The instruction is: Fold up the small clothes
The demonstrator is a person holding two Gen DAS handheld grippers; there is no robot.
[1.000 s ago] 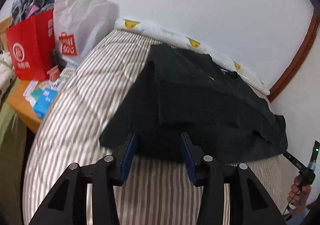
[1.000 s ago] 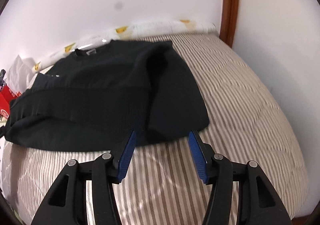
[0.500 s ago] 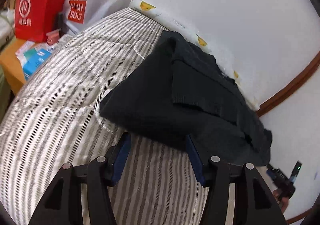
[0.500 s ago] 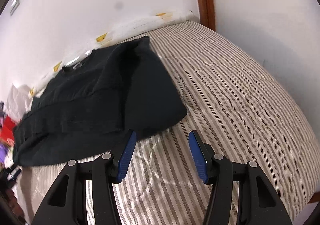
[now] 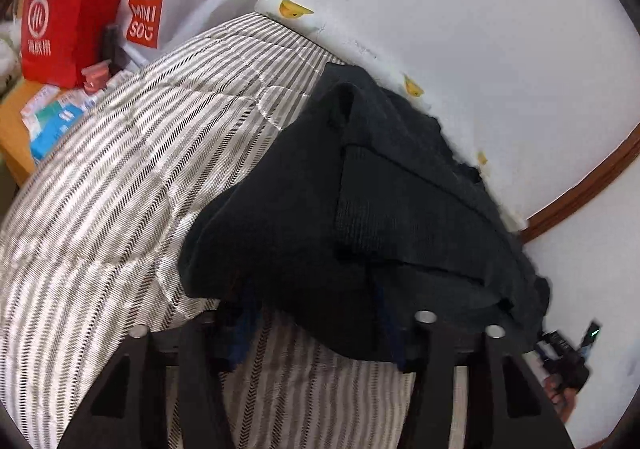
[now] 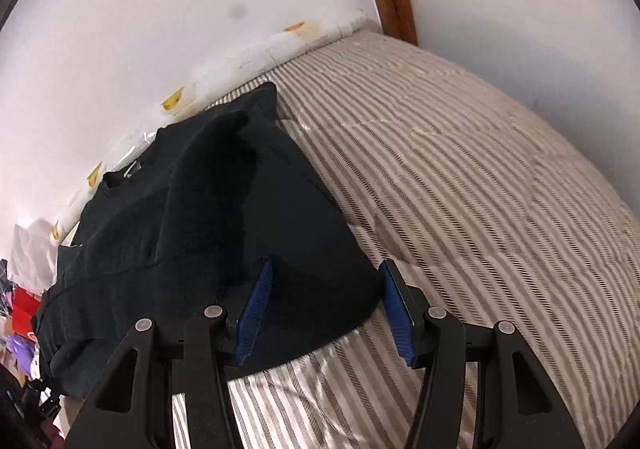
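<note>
Black sweater on striped bed, near wall. Both hand-held grippers moved in onto near hem. Left hand-held gripper just been closing, hem between jaws; pinch unclear. Right hand-held gripper spread, straddling corner. Fold lift seems imminent.

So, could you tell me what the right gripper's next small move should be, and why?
Probably close the right gripper on the black sweater. Its near corner already lies between the blue pads on the striped bedcover, yet the jaws stand apart and one pad looks clear of the cloth, so nothing is gripped yet.
</note>
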